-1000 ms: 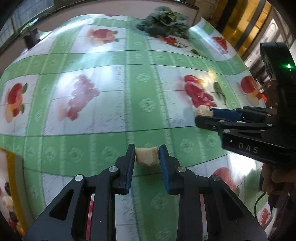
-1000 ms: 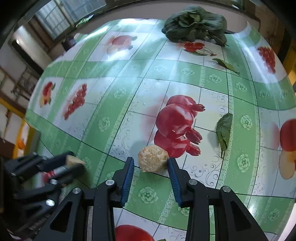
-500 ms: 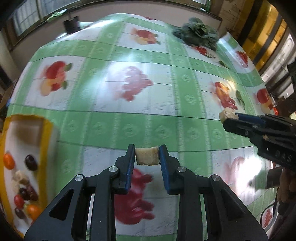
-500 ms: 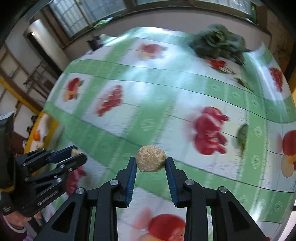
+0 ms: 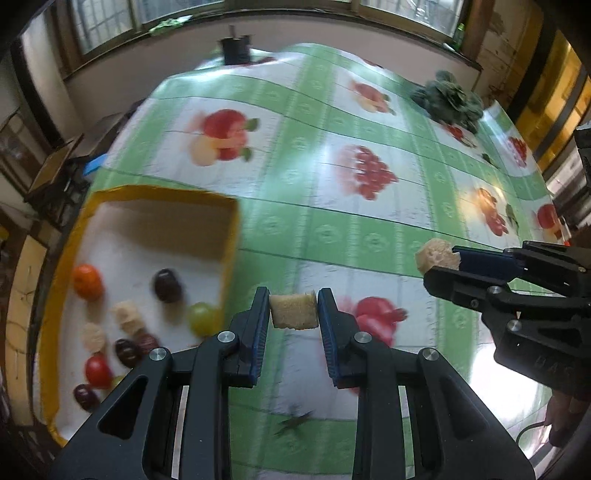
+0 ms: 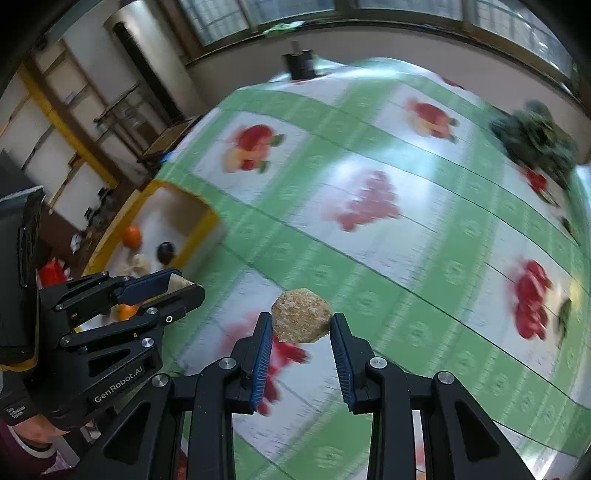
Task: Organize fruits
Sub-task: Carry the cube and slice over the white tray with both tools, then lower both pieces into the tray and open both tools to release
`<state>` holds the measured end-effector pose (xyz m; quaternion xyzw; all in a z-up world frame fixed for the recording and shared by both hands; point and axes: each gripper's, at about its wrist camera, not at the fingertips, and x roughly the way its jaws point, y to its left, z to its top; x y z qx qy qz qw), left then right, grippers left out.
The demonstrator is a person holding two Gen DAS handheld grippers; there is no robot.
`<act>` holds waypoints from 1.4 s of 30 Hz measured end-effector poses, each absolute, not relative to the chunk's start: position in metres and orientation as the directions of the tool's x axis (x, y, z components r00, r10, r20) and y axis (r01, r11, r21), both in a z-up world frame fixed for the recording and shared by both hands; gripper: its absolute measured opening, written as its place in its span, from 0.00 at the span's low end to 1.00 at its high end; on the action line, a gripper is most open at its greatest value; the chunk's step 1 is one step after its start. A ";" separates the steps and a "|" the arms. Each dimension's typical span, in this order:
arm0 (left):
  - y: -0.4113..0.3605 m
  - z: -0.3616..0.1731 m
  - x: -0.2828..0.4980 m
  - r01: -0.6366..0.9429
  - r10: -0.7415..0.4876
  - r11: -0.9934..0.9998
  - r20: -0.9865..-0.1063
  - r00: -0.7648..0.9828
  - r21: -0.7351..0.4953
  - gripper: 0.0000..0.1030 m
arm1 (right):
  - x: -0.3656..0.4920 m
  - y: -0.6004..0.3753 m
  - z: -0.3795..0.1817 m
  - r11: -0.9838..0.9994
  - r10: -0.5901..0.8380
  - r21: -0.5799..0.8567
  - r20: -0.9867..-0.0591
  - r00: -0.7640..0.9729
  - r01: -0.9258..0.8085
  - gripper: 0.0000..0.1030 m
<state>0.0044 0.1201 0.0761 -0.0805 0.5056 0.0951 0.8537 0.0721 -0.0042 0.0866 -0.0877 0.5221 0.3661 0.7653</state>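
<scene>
A room with pale walls and a long row of barred windows along the far side is seen. A table covered by a glossy green-and-white checked oilcloth printed with fruit fills most of both views. A yellow-rimmed, white-lined rectangular box sits at the table's near left edge; small round fruits in orange, red, dark purple and pale green, with a few beige lumps, are scattered inside it. A heap of dark green leafy vegetables lies at the far right, and a dark cylindrical pot stands at the far edge. The black left gripper is closed on a squarish beige fruit chunk, held above the cloth just right of the box. The black right gripper is closed on a rounded, rough tan fruit piece, held above the cloth further right, well apart from the box.
</scene>
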 end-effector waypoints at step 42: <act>0.255 0.057 -0.106 -0.540 0.202 0.841 -0.902 0.381 -0.040 0.25 | 0.005 0.203 0.039 0.479 0.445 0.241 -0.896 -0.003 -0.844 0.33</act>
